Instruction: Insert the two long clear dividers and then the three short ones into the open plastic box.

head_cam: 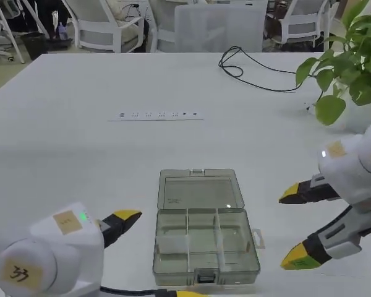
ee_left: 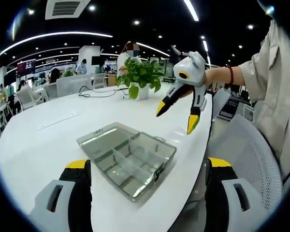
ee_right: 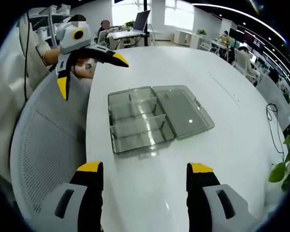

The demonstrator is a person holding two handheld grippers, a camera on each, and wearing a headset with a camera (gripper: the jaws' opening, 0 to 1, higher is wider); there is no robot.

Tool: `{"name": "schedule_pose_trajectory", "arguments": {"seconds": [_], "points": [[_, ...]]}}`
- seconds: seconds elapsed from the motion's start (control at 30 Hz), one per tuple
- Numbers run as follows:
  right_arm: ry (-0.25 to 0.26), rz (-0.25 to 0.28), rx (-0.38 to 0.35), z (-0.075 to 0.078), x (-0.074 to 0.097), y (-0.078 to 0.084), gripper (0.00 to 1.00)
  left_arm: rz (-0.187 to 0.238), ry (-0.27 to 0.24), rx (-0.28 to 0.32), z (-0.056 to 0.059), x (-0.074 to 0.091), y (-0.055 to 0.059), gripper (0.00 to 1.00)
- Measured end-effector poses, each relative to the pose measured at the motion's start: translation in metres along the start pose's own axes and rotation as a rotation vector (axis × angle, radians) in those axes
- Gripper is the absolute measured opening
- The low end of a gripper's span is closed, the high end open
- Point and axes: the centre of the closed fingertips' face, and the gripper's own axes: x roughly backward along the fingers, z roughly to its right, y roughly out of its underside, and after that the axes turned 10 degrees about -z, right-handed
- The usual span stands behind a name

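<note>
One white surface (head_cam: 80,154) carries one open clear plastic box (head_cam: 173,265), which lies near the surface's front edge with its single lid (head_cam: 201,190) folded flat on the far side. Two grippers flank the box without touching it, the left gripper (ee_right: 92,75) held at the box's left and the right gripper (head_cam: 290,229) raised clear of the surface at its right. Each points inward with its jaws spread wide and nothing between them. Inside the box, two clear dividers (head_cam: 217,230) run from hinge side to latch side, while the shorter cross pieces are too faint to count.
</note>
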Motion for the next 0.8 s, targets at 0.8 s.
{"name": "schedule_pose_trajectory", "arguments": {"seconds": [0.8], "points": [[-0.026,-0.267,0.194,0.002,-0.027,0.083,0.54,0.015,-0.019,0.02,-0.006,-0.001,-0.001,0.96]]}}
